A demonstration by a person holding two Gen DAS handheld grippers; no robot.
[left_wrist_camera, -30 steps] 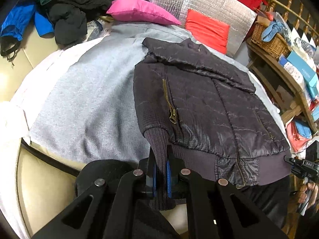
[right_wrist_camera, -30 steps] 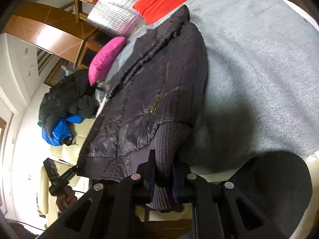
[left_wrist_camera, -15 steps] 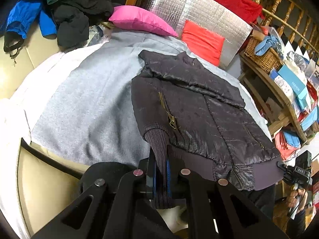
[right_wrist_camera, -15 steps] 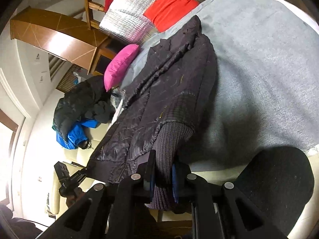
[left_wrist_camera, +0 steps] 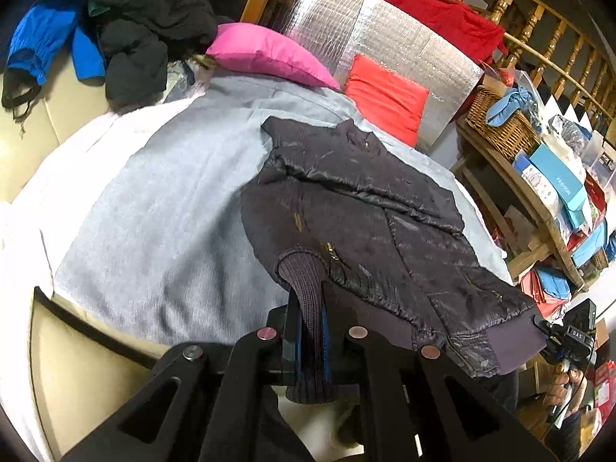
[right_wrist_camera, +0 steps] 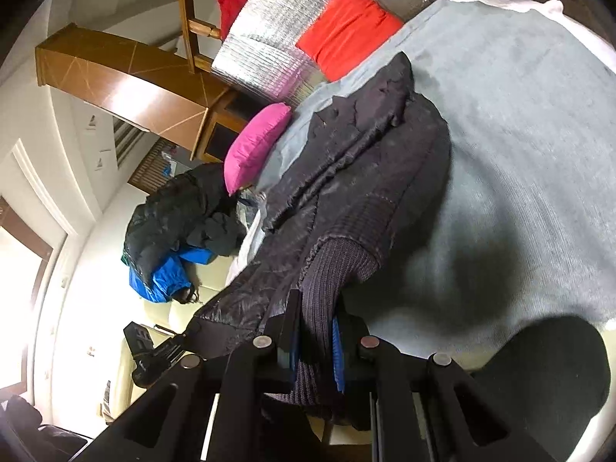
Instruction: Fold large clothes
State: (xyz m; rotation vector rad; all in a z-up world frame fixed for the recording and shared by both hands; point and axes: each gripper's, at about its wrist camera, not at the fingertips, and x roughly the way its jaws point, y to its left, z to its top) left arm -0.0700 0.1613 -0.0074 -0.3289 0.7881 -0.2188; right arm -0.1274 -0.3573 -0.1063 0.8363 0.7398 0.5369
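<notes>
A dark quilted jacket point(left_wrist_camera: 369, 231) lies spread on a grey blanket point(left_wrist_camera: 154, 208), below a pink pillow point(left_wrist_camera: 265, 56), still mostly unfolded. The left gripper point(left_wrist_camera: 312, 342) fingers clamp one ribbed cuff point(left_wrist_camera: 308, 308); the right gripper point(right_wrist_camera: 313, 350) fingers clamp the other cuff point(right_wrist_camera: 327, 281). The main folds remain. Beside the jacket, a blue box point(left_wrist_camera: 558, 181) reads "FASHION".

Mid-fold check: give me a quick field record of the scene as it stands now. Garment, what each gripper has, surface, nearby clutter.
garment: dark jacket, lying front up on the grey blanket, sleeves folded in
left gripper: shut on a ribbed cuff
right gripper: shut on the other ribbed cuff
hem: near edge raised off the blanket
behind jacket: pink pillow, red cushion, silver padded panel
clutter: pile of black and blue clothes; wicker basket
</notes>
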